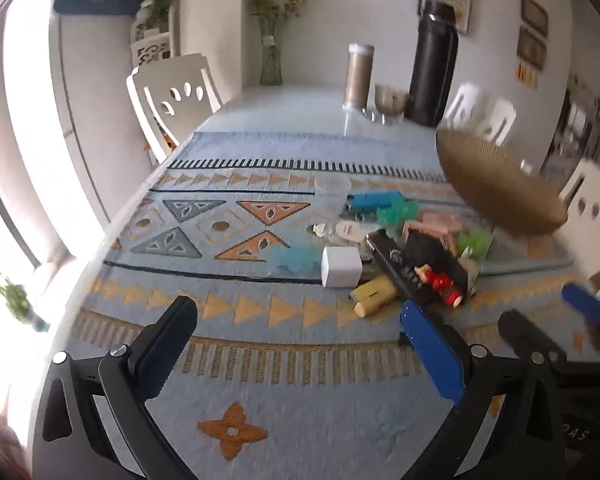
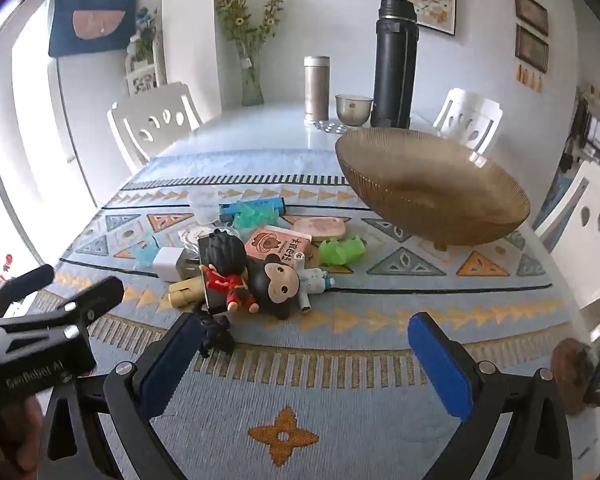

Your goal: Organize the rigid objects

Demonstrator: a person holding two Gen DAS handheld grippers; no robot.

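Black figurine before jumbled toys

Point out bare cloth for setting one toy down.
Free: the patterned cloth between the right tongs and the toy pile, and below the amber ribbed glass bowl. Crowded: the pile itself.

White lettering "GenRobot AI" reads along the black body of the left tool in the right wrist view; the pink box in the pile carries dark Chinese characters too small to make out, and partial letters "OAS" show on the right tool.
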